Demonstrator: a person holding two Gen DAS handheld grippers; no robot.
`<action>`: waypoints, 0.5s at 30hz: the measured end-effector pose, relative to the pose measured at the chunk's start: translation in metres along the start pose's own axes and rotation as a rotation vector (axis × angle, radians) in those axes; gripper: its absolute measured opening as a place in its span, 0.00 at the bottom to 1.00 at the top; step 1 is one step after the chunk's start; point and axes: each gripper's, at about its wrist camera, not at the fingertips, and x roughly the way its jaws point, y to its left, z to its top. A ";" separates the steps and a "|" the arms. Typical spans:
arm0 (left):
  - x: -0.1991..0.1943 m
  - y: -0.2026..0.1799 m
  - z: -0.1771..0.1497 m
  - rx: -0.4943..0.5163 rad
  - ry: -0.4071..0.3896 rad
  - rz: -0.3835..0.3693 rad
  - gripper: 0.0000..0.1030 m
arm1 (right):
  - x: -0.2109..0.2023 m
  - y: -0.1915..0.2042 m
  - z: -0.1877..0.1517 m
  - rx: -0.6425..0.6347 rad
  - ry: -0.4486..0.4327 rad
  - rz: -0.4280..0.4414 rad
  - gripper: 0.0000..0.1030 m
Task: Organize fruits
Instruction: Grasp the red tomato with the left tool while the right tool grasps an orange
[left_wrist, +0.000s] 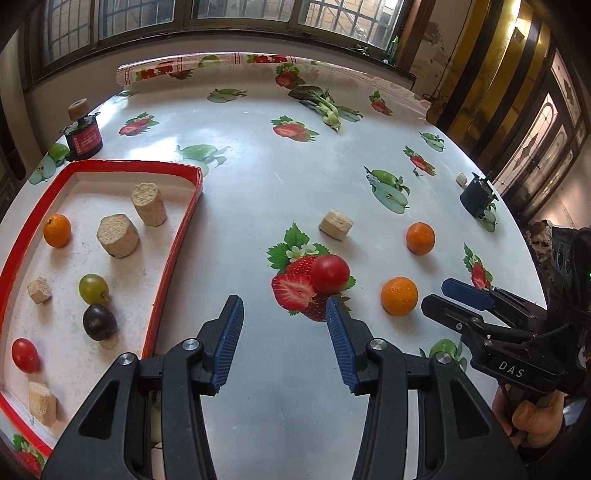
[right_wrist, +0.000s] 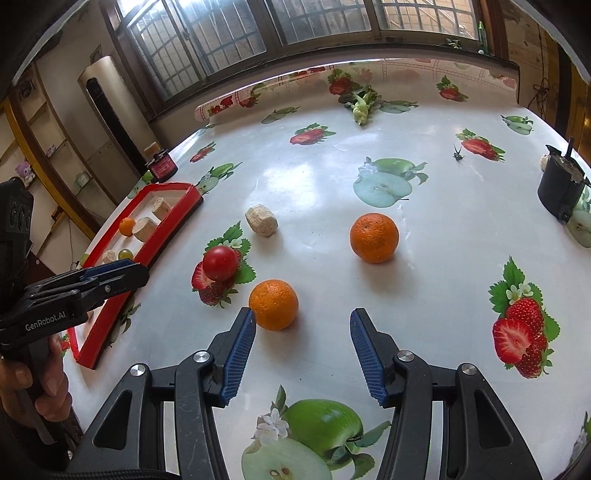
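A red-rimmed tray (left_wrist: 173, 236) at the left holds a small orange (left_wrist: 57, 230), a green grape (left_wrist: 93, 288), a dark grape (left_wrist: 99, 322), a red tomato (left_wrist: 25, 355) and several tan blocks. On the table lie a red tomato (left_wrist: 330, 274) (right_wrist: 221, 263), a near orange (left_wrist: 399, 296) (right_wrist: 273, 304), a far orange (left_wrist: 420, 238) (right_wrist: 374, 237) and a tan block (left_wrist: 335, 224) (right_wrist: 261, 220). My left gripper (left_wrist: 284, 314) is open and empty, just short of the tomato. My right gripper (right_wrist: 303, 325) is open and empty, the near orange by its left finger.
A dark red-labelled jar (left_wrist: 84, 138) stands behind the tray. A black cup (left_wrist: 477, 197) (right_wrist: 560, 192) stands at the right edge. A leafy green vegetable (left_wrist: 321, 103) (right_wrist: 360, 103) lies at the far side. The tablecloth has printed fruit pictures.
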 end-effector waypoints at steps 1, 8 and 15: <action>0.003 -0.001 0.001 0.001 0.004 -0.003 0.43 | 0.001 0.000 0.000 -0.002 -0.006 -0.005 0.54; 0.025 -0.015 0.010 0.015 0.030 -0.035 0.43 | 0.012 -0.025 0.022 0.020 -0.031 -0.094 0.54; 0.060 -0.026 0.017 0.031 0.069 -0.045 0.43 | 0.041 -0.040 0.041 0.019 0.001 -0.121 0.54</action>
